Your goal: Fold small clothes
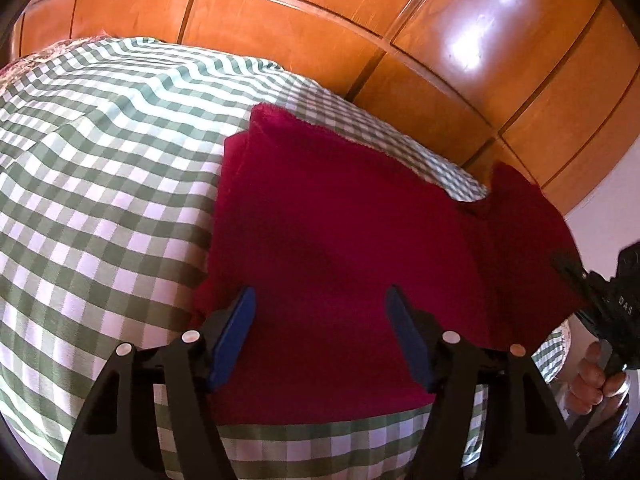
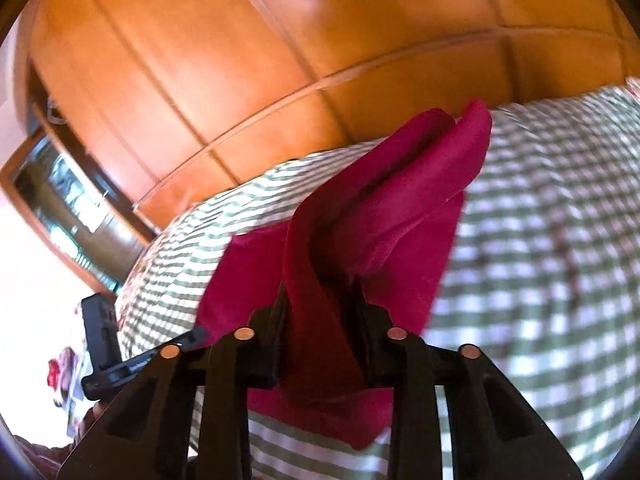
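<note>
On the checked cloth, a red garment [image 1: 340, 220] mid-fold, its right edge lifted.

Right tongs [image 2: 320, 312] pinch that bunched edge above the checked cloth [image 1: 100, 160]; carry it across to the far side, edges aligned, before releasing. Left tongs [image 1: 320, 320] hang spread over the garment's near part, angled down, ready to pin it.

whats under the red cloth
The red cloth lies on a green-and-white checked cover, which shows all round it. The right claw is shut on one raised edge. What lies beneath the flat part is covered.
</note>
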Demonstrator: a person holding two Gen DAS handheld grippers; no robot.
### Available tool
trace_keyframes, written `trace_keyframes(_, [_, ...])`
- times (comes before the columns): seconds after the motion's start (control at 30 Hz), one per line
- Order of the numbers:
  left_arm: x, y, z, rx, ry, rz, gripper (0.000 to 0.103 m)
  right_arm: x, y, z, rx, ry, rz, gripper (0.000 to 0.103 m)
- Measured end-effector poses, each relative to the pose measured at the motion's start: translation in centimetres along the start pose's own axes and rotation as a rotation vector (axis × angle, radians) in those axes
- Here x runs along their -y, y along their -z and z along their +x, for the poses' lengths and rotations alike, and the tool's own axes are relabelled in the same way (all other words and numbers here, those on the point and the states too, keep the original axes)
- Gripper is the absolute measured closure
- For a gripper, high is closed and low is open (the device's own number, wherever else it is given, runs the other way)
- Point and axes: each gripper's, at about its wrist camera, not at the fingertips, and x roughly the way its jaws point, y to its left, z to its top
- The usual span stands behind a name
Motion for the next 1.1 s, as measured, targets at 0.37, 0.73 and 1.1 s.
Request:
trace_keyframes(0.37, [-3.5,-2.0,-2.1,-0.007,0.223,-0.147,0.036,-10.3,1.0,8.1,-0.13,-0.143,-0.195,0.078])
trace_keyframes(0.73, [-4.8,-3.8,0.2,-0.138,0.469,-0.283,0.024,-13.0,6.3,11.1,-0.219,-0.138,-0.337,0.08])
trace_keyframes(1.1, [-1.5,-4.5,4.1,-0.206,0.454,-0.293,0.023,-11.3,6.7,9.3,-0.137,-0.146,-0.289,0.08])
